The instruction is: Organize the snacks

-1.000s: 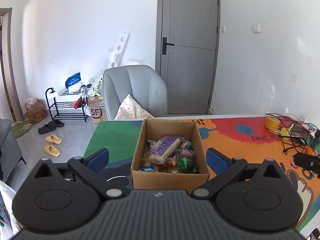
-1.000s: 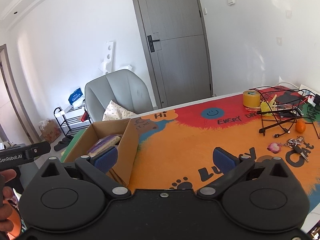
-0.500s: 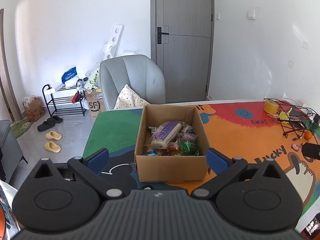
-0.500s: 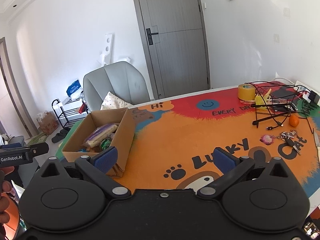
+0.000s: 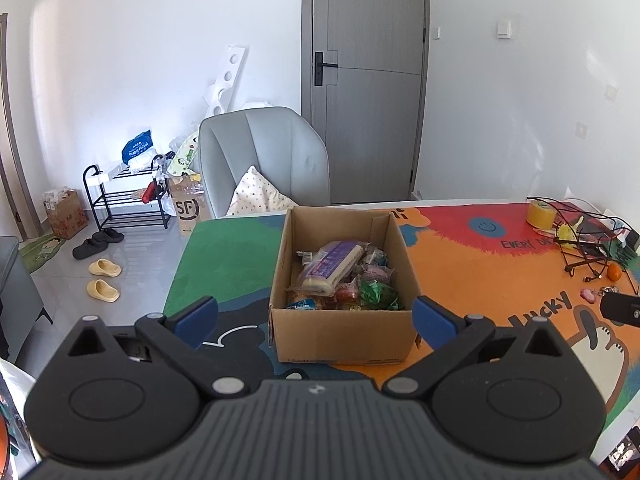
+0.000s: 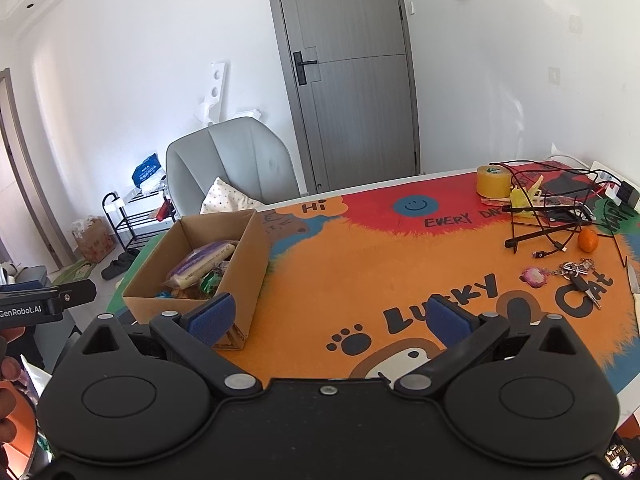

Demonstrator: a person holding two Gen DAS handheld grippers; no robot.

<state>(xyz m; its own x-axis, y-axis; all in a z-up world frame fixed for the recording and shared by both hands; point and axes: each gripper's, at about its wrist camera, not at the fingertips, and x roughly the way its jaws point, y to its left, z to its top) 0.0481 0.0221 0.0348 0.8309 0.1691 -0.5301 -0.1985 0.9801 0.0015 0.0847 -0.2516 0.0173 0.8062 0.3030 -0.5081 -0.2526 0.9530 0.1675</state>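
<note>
1 open cardboard box (image 5: 344,320) stands on the desk (image 5: 472,272), on the colourful mat near the desk's left end, straight ahead of the left tongs (image 5: 316,322). Its long axis runs away from the left camera toward the grey chair (image 5: 264,156), with a short wall facing the tongs. Inside lies a heap of wrapped snacks. On top is 1 long purple-and-cream packet (image 5: 330,266), lying flat with its long axis on a diagonal, one end toward the near left corner of the box and the other toward the far right. Below and beside it are smaller packets, among them 1 green wrapper (image 5: 376,294) and 1 red one (image 5: 346,292); the rest are too jumbled to count.

The left tongs are spread wide apart and hold nothing, their 2 blue pads flanking the near wall of the box in view without touching it. The right tongs (image 6: 328,318) are likewise wide apart and empty, over the orange part of the mat, with the box just to their left.

At the desk's far right sit 1 roll of yellow tape (image 6: 494,181), 1 black wire rack (image 6: 560,204), 1 orange fruit (image 6: 588,240) and 1 bunch of keys (image 6: 576,274). On the floor, 2 yellow slippers (image 5: 103,278) lie near a black shoe rack (image 5: 124,196).
</note>
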